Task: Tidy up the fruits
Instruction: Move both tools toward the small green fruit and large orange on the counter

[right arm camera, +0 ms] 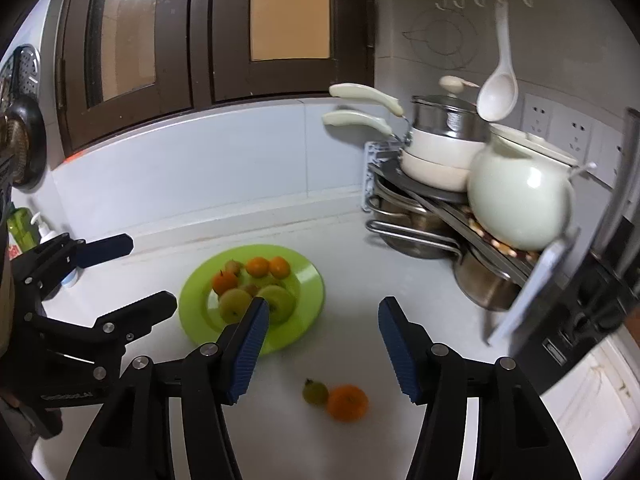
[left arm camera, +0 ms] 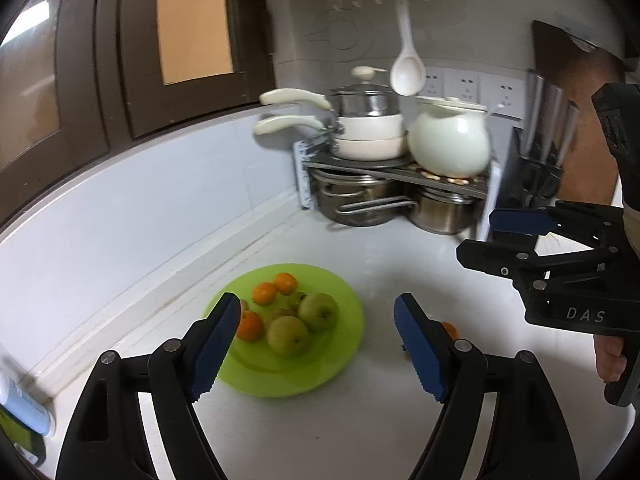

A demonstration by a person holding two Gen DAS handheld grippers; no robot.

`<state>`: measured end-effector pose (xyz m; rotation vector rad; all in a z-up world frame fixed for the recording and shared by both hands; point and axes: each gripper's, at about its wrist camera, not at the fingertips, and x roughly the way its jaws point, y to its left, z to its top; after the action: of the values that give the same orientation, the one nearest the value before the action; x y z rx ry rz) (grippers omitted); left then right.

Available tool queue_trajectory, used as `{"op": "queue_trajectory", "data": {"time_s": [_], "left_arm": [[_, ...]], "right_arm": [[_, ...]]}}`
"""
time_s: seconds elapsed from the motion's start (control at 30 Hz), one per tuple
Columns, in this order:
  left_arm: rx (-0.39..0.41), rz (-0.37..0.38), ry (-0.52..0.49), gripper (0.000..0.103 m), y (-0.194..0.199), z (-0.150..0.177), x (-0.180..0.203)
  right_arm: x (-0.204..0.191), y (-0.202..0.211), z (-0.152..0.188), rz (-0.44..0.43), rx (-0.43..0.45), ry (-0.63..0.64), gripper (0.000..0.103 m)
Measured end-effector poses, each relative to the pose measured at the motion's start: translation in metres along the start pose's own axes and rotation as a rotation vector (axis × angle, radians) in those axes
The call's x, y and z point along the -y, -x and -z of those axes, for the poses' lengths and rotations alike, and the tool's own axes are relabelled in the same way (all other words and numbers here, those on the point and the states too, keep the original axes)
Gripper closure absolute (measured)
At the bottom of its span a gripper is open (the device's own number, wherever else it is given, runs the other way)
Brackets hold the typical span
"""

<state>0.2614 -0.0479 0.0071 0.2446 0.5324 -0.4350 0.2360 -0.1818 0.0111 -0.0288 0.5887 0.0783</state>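
White counter, with green plate holding apples and oranges near the back wall. Left gripper spread wide and empty, above the plate's near edge. Right gripper parted, empty, over loose orange touching small green fruit, off the plate.

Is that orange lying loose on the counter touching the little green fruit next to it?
Touching. In the right wrist view the orange sits on the white counter pressed against the small green fruit, with no gap visible between them.
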Motion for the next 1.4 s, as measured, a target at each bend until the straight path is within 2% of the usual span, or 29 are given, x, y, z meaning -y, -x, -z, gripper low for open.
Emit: {"op": "queue_trajectory", "data": {"time_s": [0.2, 0.33, 0.5, 0.8, 1.27, 1.4], "left_arm": [[-0.005, 0.051, -0.042, 0.024, -0.005, 0.008, 0.019], [-0.009, 0.108, -0.066, 0.024, -0.011, 0.013, 0.027], [-0.02, 0.143, -0.113, 0.024, -0.02, 0.017, 0.036], [-0.084, 0.189, -0.218, 0.024, -0.05, 0.031, 0.049], [-0.193, 0.339, -0.309, 0.025, -0.11, 0.051, 0.054], [-0.208, 0.386, -0.336, 0.032, -0.123, 0.055, 0.056]], "right_arm": [[0.01, 0.012, 0.019, 0.031, -0.019, -0.011, 0.045], [0.014, 0.012, 0.032, 0.028, -0.057, -0.006, 0.045], [0.017, 0.003, 0.046, 0.01, -0.113, 0.002, 0.045], [0.023, -0.026, 0.066, -0.026, -0.214, 0.022, 0.045], [0.03, -0.087, 0.087, -0.083, -0.387, 0.059, 0.045], [0.029, -0.098, 0.09, -0.087, -0.41, 0.079, 0.045]]}}
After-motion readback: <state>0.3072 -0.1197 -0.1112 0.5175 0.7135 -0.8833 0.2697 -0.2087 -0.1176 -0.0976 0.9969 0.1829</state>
